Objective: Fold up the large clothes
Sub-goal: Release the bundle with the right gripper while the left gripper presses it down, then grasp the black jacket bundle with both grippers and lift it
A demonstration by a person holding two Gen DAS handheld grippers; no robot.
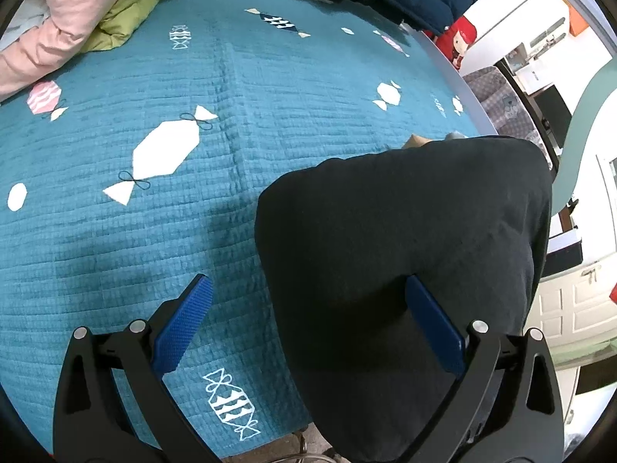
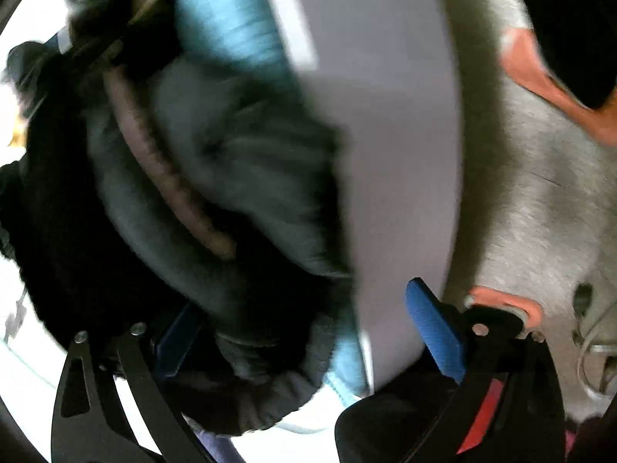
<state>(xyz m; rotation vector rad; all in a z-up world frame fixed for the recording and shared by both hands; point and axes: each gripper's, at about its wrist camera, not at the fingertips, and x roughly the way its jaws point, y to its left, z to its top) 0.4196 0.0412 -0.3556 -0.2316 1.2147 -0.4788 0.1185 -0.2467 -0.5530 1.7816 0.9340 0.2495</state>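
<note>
Two tongs, both spread wide, neither gripping anything. My left tongs point(image 1: 308, 332) hover over the bed's teal candy-print quilt point(image 1: 154, 231); a dark garment point(image 1: 405, 231) lies folded ahead and to the rt, its near edge btwn the pads but not pinched. My right tongs point(image 2: 304, 332) view is badly blurred: dark padded jacket point(image 2: 216, 177) just ahead-left, looks bunched at the bed edge. I reckon we're btwn items. Next: close on that jacket's edge, drag it flat onto the quilt.
</note>
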